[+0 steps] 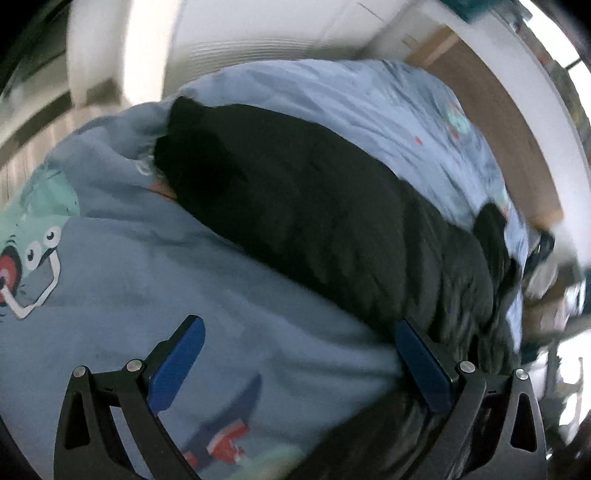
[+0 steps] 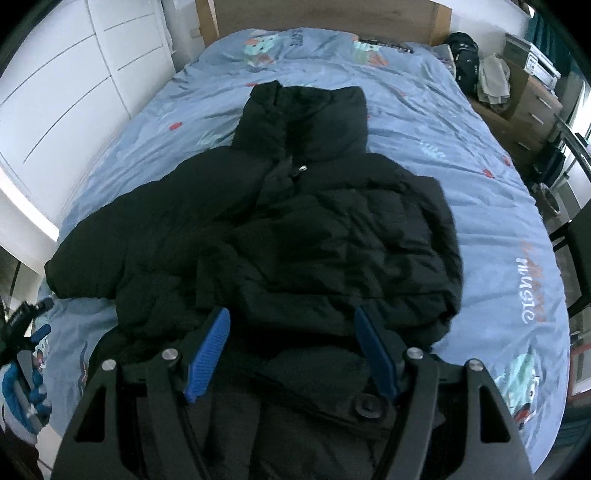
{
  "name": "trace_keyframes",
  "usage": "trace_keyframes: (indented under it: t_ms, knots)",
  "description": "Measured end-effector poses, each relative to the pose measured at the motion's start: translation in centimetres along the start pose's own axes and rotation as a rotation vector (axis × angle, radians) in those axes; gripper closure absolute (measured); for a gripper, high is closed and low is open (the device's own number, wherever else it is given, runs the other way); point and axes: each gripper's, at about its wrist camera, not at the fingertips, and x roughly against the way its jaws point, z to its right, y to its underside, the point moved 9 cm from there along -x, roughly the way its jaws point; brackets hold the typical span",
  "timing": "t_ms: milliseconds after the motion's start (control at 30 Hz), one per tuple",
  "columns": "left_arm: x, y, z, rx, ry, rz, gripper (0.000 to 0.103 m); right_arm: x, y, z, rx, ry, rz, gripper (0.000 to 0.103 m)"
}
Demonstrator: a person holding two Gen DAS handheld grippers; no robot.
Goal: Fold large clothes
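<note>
Black quilted puffer jacket [image 2: 295, 229] spread flat on a blue cartoon-print bedsheet [image 2: 461, 147], collar toward the far headboard [image 2: 325, 14], open sheet left on both sides, right gripper [image 2: 291, 350] jaws spread above the near hem, left gripper [image 1: 299, 362] jaws spread over sheet, nothing pinched.

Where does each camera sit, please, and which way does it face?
Left wrist: on the left tool, angled down over the bed's side, tilted and blurred; its blue fingers show.
Right wrist: on the right tool, facing the headboard over the black puffer jacket.
Shared: jacket, blue printed duvet.
</note>
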Motion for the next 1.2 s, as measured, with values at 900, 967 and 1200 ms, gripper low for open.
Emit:
trace_keyframes:
  t_ms: [900,967,1200]
  knots:
    - [-6.5,-7.2,-4.8,0.490,0.267,0.013,0.029,-3.7,-0.1,1.5,-0.014,0.051,-0.076,0.034]
    - [-6.3,-6.8,-5.0,0.501,0.258,0.010,0.041,-3.7,-0.1,1.5,-0.019,0.046,-0.075,0.034]
    - [-5.3,-7.4,-3.9,0.536,0.267,0.008,0.045,-3.6,0.5,2.5,-0.056,0.026,-0.072,0.034]
